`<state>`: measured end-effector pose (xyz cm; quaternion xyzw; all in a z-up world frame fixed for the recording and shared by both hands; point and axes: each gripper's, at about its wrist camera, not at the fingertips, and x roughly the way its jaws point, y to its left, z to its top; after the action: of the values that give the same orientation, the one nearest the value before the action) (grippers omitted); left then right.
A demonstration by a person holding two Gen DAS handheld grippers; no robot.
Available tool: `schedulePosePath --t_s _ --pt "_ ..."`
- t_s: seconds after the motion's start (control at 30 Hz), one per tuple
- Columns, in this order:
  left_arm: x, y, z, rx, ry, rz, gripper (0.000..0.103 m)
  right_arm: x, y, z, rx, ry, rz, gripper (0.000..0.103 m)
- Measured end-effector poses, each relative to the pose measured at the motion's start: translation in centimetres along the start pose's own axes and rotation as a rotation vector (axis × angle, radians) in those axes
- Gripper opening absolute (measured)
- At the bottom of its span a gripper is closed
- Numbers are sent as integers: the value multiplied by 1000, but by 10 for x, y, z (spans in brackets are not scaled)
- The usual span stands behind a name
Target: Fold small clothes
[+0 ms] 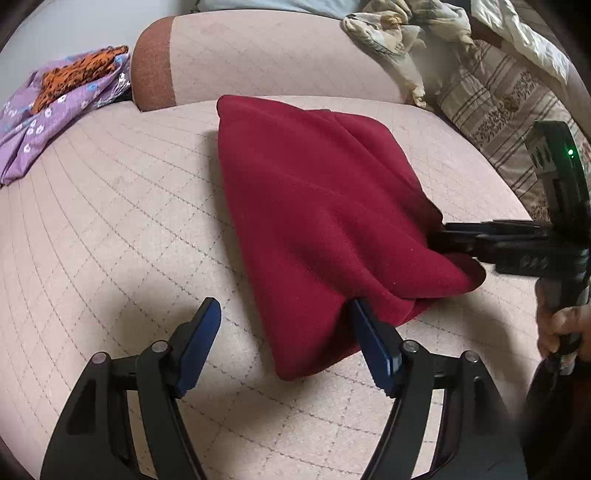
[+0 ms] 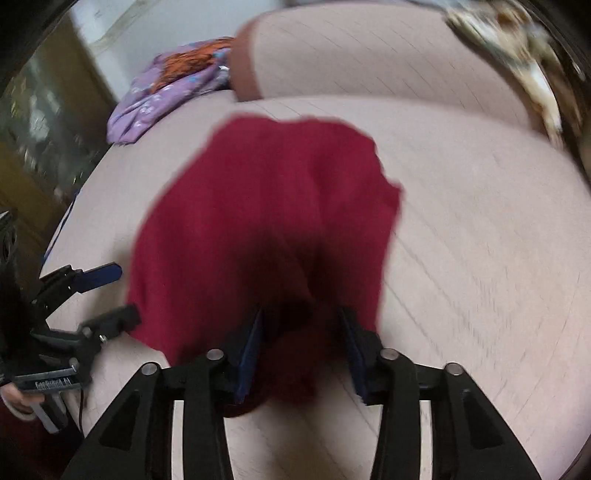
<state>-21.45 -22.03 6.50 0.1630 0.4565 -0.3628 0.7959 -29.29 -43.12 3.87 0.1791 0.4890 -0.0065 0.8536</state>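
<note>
A dark red fleece garment (image 1: 314, 206) lies folded on the pale quilted sofa seat (image 1: 110, 221). My left gripper (image 1: 284, 314) is open at the garment's near edge, its right finger touching the cloth, nothing held. My right gripper (image 1: 439, 236) comes in from the right at the garment's right corner. In the blurred right wrist view the red garment (image 2: 258, 206) is bunched between the fingers of my right gripper (image 2: 299, 325), which stand partly apart. The left gripper (image 2: 110, 291) shows open at the left.
A purple floral cloth with an orange piece (image 1: 55, 99) lies at the far left of the seat. The sofa backrest (image 1: 258, 55) rises behind. A striped patterned cushion (image 1: 498, 110) and crumpled light fabric (image 1: 406, 29) sit at the back right.
</note>
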Motion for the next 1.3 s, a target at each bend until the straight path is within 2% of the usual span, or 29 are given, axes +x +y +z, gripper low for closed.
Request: schedulePosePath --t_s 0.07,0.17,0.23,0.3,0.4,0.43,0.47,0.5,0.6,0.7,0.8,0.93,1.0,1.03,1.1,1.13,1.2,1.23,1.3 --pt "-9 -4 -1 13 -23 24 73 -5 -11 -1 63 -15 59 45" --pt "-14 -3 -3 23 -45 49 73 -29 -11 6 68 -111 40 49" --pt "-10 -1 -5 26 -31 50 73 -39 -10 14 94 -163 89 49" --pt "-5 0 -6 7 -16 38 73 -33 -7 26 103 -155 138 49" --pt "-1 3 -6 -11 -4 22 73 -7 2 41 68 -100 112 47" --pt "-1 4 -6 -12 -2 16 73 -1 0 42 70 -83 112 39" --pt "-1 4 -6 -14 0 12 74 9 1 46 79 -66 125 21" --pt "0 6 -7 -22 3 7 75 14 3 49 81 -65 119 20" --pt "4 5 -8 -20 20 -5 77 3 8 47 3 -110 23 16" --pt "9 2 -6 -16 36 -8 79 6 -1 42 -51 -114 -128 15" --pt "6 -2 -7 -2 30 13 79 9 -11 41 -5 -107 -98 15" --pt "3 -4 -10 19 28 38 79 -14 -4 41 8 -119 -63 29" --pt "3 -4 -10 17 33 38 79 -31 4 33 4 -98 32 48" --pt "4 -4 -9 15 36 38 79 -36 7 28 4 -95 68 65" --pt "4 -4 -8 11 39 39 79 -42 14 14 8 -89 139 68" --pt "4 -4 -8 9 39 39 79 -40 16 10 11 -75 157 64" --pt "3 -3 -9 3 38 33 79 -27 20 -3 -7 -31 121 21" --pt "2 -3 -10 1 40 32 79 -24 20 -4 -8 -24 93 7" --pt "1 -3 -12 0 41 33 79 -24 12 -15 20 -26 98 7"
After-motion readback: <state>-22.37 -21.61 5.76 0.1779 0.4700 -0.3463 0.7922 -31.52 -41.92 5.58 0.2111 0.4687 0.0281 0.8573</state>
